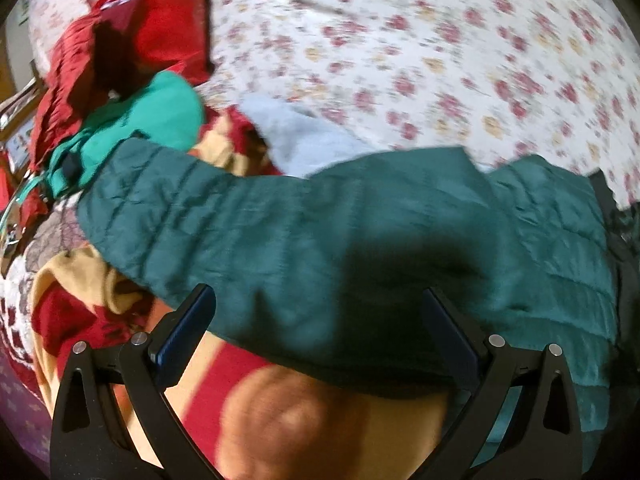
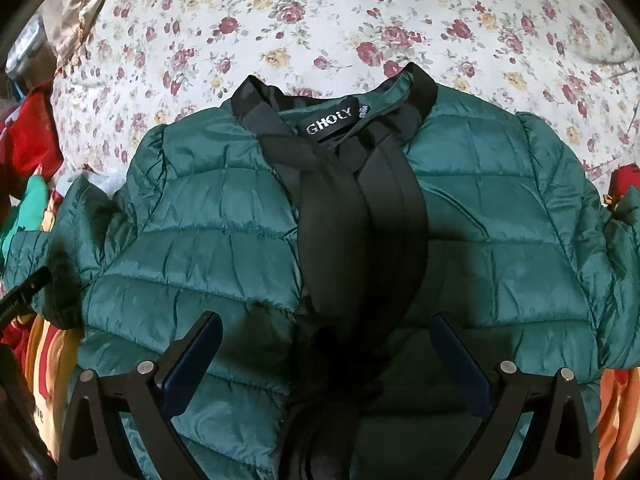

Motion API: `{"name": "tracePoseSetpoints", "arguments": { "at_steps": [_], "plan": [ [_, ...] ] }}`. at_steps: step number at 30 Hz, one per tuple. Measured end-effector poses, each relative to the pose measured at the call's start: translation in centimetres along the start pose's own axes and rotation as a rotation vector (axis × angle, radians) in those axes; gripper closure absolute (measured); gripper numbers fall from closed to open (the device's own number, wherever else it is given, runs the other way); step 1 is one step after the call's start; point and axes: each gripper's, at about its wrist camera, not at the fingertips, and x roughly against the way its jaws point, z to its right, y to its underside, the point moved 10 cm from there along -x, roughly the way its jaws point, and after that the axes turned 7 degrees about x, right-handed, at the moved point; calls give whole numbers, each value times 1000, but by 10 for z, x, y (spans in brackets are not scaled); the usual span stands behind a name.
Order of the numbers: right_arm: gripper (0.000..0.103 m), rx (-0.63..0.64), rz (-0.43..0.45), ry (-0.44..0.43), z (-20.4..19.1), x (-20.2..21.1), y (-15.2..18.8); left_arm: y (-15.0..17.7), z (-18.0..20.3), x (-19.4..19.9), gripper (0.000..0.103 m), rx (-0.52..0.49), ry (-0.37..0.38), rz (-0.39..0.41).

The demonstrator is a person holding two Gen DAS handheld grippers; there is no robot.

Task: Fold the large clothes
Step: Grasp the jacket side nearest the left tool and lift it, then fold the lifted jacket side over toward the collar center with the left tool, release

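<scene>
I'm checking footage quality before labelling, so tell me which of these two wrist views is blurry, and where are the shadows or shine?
Left wrist view: motion-blurred throughout, the floral bedsheet smeared, a dark shadow on the green jacket between the open fingers. Right wrist view: sharp, the collar label shows crisp lettering, soft sheen on the jacket's quilted panels, shadow near the right gripper. Both bend at the fisheye edges.
</scene>
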Motion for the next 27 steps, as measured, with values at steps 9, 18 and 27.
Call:
{"name": "tracePoseSetpoints", "arguments": {
  "at_steps": [9, 18, 27],
  "plan": [
    [0, 21, -17, -18, -4, 0, 5, -51, -120, -25, 1, 138, -192, 28],
    [0, 33, -41, -10, -7, -4, 10, -77, -204, -58, 1, 278, -251, 30],
    [0, 57, -65, 3, -15, -15, 11, -83, -212, -79, 36, 242, -228, 35]
  ]
}}
